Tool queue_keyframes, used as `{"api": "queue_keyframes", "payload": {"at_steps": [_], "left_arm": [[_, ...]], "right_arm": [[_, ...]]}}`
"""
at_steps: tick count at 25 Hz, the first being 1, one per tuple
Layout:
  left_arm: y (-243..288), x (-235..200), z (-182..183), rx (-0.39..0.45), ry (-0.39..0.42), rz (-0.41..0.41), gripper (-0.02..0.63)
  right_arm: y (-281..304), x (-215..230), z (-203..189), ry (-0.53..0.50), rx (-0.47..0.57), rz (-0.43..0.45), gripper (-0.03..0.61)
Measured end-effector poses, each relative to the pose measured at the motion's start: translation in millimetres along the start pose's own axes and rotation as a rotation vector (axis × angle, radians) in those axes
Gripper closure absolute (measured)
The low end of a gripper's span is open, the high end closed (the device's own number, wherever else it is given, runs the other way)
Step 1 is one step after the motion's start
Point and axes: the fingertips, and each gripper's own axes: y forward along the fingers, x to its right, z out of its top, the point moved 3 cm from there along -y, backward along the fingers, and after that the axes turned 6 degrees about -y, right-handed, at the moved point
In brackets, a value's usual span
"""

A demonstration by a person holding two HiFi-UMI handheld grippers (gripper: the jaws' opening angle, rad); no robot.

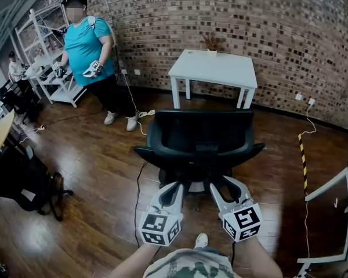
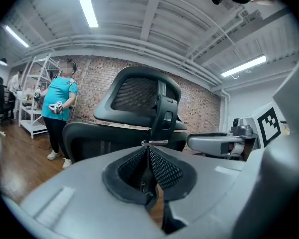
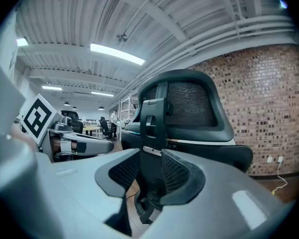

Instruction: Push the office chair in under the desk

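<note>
Bottom centre of head view: left gripper (image 1: pixel 176 185) and right gripper (image 1: pixel 216 185) side by side, tips at lower back of office chair (image 1: pixel 200 133). Left gripper jaws pressed together, holding nothing. Right gripper jaws partly apart, chair's back post showing in gap; pad contact unclear. Chair at frame centre on dark wood floor (image 1: pixel 93 155), backrest toward grippers, well apart from white desk (image 1: pixel 214 68) at upper centre by brick wall (image 1: pixel 278 28). Person (image 1: pixel 86 48) and white shelving (image 1: pixel 43 68) upper left.
</note>
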Motion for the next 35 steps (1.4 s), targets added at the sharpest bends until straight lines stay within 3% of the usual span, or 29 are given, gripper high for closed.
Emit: {"api": "queue_keyframes", "payload": {"at_steps": [5,10,13,17,19,22,27,35], "left_arm": [[17.8,-19.8,19.2,-0.015,0.087,-0.001,0.550],[22.6,-44.7,42.2,0.005,0.244,0.006,0.499],[25.6,-57.6,53.8,-0.017,0.342,-0.018,0.446],[35.8,-79.7,64.7,-0.081,0.498,-0.013,0.369],[43.8,-89.6,65.7,-0.123,0.586,-0.012,0.308],[54.1,-110.5,57.5,-0.239,0.706,-0.006,0.289],[60.0,-136.7,38.6,-0.395,0.820,-0.029,0.276],[85.5,-155.7,30.4,-0.521,0.907,-0.047,0.275]], "right_arm": [[4.9,39.2,11.3,-0.067,0.012,0.040,0.432],[4.7,66.8,21.6,-0.201,0.030,0.091,0.392],[0.8,78.7,32.6,-0.294,0.046,0.153,0.338],[-2.6,103.1,41.8,-0.426,0.015,0.205,0.286],[-2.6,116.7,40.6,-0.520,-0.036,0.208,0.273],[5.2,135.2,24.1,-0.635,-0.146,0.221,0.236],[24.9,153.7,-9.2,-0.713,-0.233,0.249,0.207],[60.5,166.9,-46.5,-0.827,-0.397,0.376,0.207]]}}
